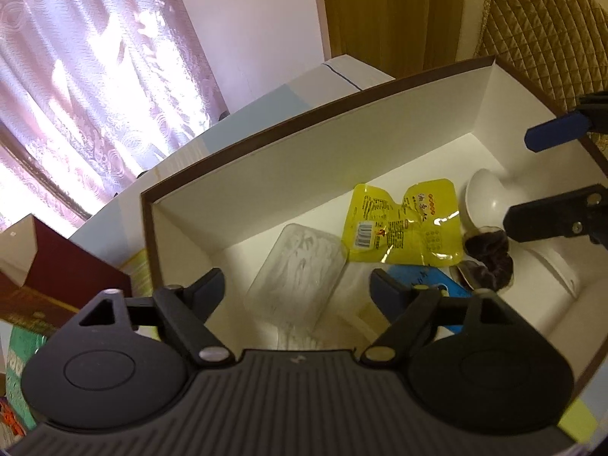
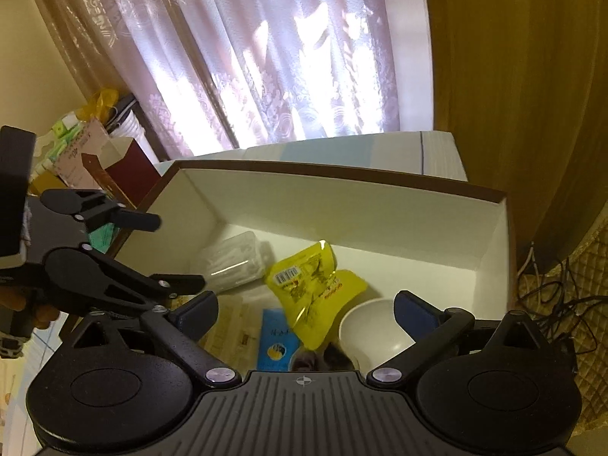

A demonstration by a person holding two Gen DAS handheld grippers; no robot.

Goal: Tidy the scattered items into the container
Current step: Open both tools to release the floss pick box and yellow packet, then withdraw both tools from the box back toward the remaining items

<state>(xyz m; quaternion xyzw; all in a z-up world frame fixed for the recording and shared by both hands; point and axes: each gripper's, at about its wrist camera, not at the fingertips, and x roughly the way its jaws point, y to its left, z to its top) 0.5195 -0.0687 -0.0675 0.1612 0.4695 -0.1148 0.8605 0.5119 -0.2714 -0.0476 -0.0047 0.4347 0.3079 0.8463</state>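
2 open grippers, left gripper [image 1: 296, 285] and right gripper [image 2: 306, 309], hover above the box [image 1: 266, 174].

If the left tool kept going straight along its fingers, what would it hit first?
Most likely the clear plastic box lying on the floor of the white container; it sits between the open fingers of the left tool. Depth is hard to judge through the fisheye.

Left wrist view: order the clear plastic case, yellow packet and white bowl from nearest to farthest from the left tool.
1. Clear plastic case: just ahead of the left tool, between its open fingers.
2. Yellow packet: farther in, ahead and right.
3. White bowl: farthest, at the box's right end, by the right tool.
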